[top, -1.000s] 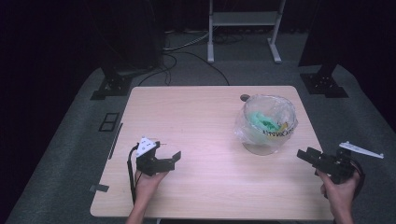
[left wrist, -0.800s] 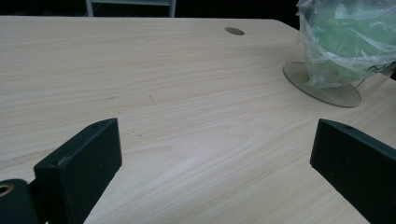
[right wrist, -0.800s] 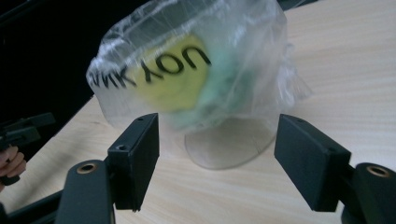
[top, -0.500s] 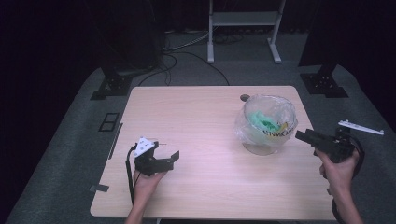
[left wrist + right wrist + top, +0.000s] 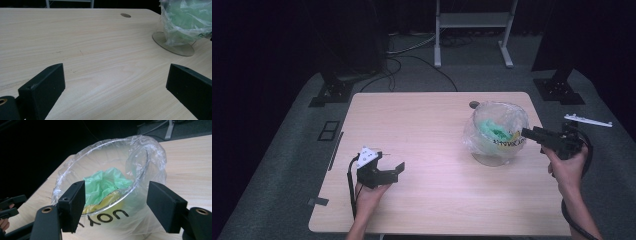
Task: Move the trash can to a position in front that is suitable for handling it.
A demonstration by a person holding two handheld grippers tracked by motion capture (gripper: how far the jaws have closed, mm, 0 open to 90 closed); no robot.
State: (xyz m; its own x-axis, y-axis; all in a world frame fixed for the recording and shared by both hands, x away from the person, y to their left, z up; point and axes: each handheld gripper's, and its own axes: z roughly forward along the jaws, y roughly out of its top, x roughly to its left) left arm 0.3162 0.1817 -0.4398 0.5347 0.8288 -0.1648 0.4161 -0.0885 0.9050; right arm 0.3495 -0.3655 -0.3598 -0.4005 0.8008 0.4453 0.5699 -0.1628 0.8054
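Note:
A round wire-rimmed basket lined with a clear plastic bag [image 5: 498, 131] stands on the right side of the wooden table [image 5: 422, 125]. Crumpled green plastic [image 5: 105, 183] and something yellow lie inside it. My right gripper [image 5: 528, 133] is open at the bag's right side, and in the right gripper view its jaws [image 5: 116, 197] frame the near rim without closing on it. My left gripper [image 5: 393, 171] rests open near the front left of the table, with bare wood between its jaws [image 5: 113, 80]. The left gripper view also shows the bag [image 5: 187, 22] at the far right, on a round base [image 5: 175, 47].
A small round hole [image 5: 474, 104] marks the tabletop behind the basket. A white strip [image 5: 588, 120] lies on the grey floor to the right. Black stand feet [image 5: 332, 92] and a metal frame [image 5: 472, 25] stand beyond the far edge.
My right gripper has moved forward and left from the table's front right edge up to the bag's side. The left gripper has stayed nearly in place.

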